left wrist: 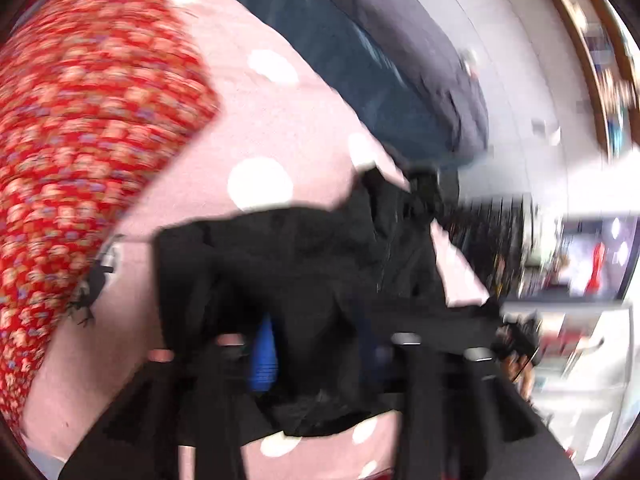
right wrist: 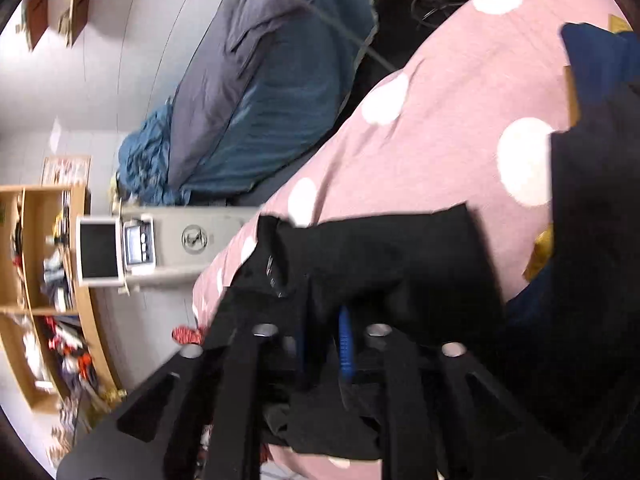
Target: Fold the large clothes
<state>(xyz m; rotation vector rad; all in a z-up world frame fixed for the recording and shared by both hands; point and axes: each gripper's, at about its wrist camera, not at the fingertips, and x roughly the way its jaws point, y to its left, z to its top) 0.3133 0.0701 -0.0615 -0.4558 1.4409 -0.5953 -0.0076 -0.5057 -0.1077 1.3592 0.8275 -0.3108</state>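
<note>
Both grippers, left gripper and right gripper, parted with black garment slack between jaws, unclamped, heaped on pink dotted bedsheet; risk: fold springing open, cloth snagging on retreating fingers.

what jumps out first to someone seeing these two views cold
The pink bedsheet with white dots fills both views, with the black garment bunched on it right at the tools. A red patterned cloth covers the left of the left wrist view; a blue-grey duvet lies beyond the bed.
</note>
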